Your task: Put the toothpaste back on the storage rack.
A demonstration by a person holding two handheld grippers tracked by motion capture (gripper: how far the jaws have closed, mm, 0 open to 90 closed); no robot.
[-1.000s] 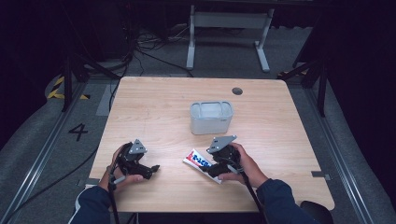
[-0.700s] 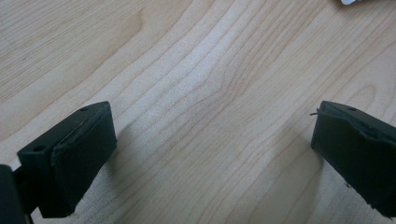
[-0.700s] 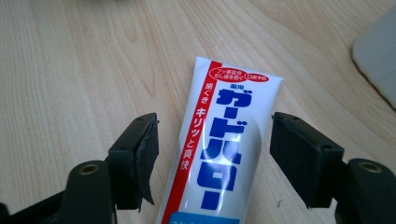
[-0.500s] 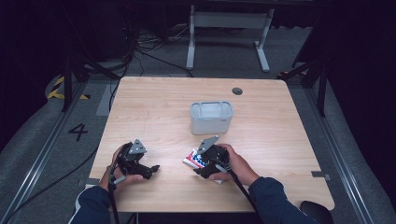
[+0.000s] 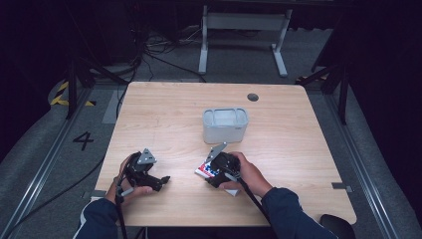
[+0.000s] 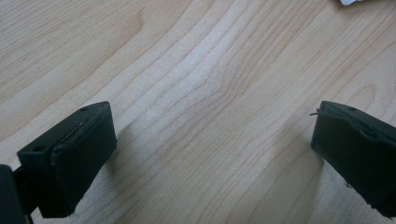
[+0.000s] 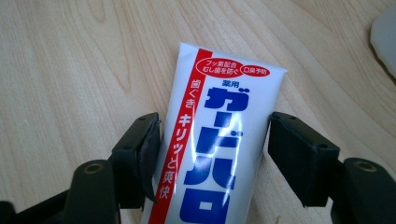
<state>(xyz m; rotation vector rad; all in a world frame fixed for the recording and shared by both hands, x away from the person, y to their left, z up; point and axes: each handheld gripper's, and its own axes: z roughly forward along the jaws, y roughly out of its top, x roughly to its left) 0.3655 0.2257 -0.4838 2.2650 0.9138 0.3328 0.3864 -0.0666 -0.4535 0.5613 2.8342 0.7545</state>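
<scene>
A white toothpaste tube (image 7: 219,140) with blue and red Japanese print lies flat on the wooden table (image 5: 298,149), near its front edge. My right gripper (image 7: 212,140) straddles the tube, one black jaw at each long edge. The left jaw touches the tube's edge and the tube is not squeezed. In the high view the right gripper (image 5: 209,173) sits over the tube (image 5: 201,169), covering most of it. My left gripper (image 5: 161,180) rests low at the front left. Its jaws are wide open over bare wood (image 6: 210,154).
A translucent white tub (image 5: 225,124) stands at the table's middle, just beyond the right gripper. A dark round grommet (image 5: 253,97) sits near the far edge. Cables and a metal stand base lie on the floor beyond the table.
My right gripper has moved left and forward over the tube, so the tube now lies between its jaws. The left gripper has stayed in place.
</scene>
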